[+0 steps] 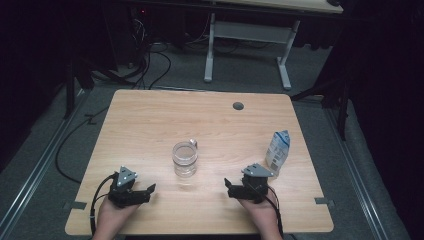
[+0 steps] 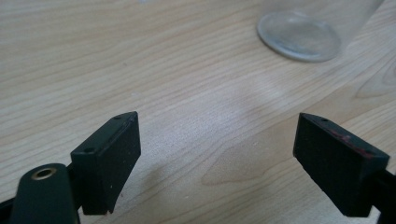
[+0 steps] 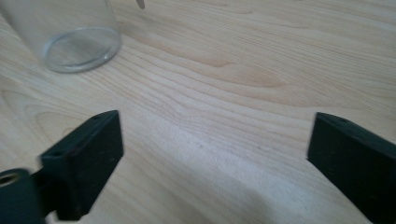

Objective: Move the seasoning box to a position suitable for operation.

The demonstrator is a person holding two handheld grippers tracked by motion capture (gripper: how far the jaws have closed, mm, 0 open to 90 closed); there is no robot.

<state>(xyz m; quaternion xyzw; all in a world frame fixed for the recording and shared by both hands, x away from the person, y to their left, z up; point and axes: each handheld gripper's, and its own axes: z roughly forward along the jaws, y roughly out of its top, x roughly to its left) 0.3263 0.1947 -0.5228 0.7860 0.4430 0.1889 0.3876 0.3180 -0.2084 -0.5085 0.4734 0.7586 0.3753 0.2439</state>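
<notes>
Left hand-held gripper (image 1: 150,190) and right hand-held gripper (image 1: 227,186) gape empty; glass (image 1: 185,159) stands between them, untouched.

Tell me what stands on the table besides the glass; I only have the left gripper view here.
Observer: A small blue and white carton stands upright near the table's right edge, just beyond the right gripper.
Operator: Report the right gripper's state.
Observer: It is open, with only bare wood between its jaws, and it rests near the front edge, pointing toward the glass.
Operator: Say whether the glass holds anything.
Observer: From the high view it looks empty, and it stands upright about midway between the left gripper and the right one.
</notes>
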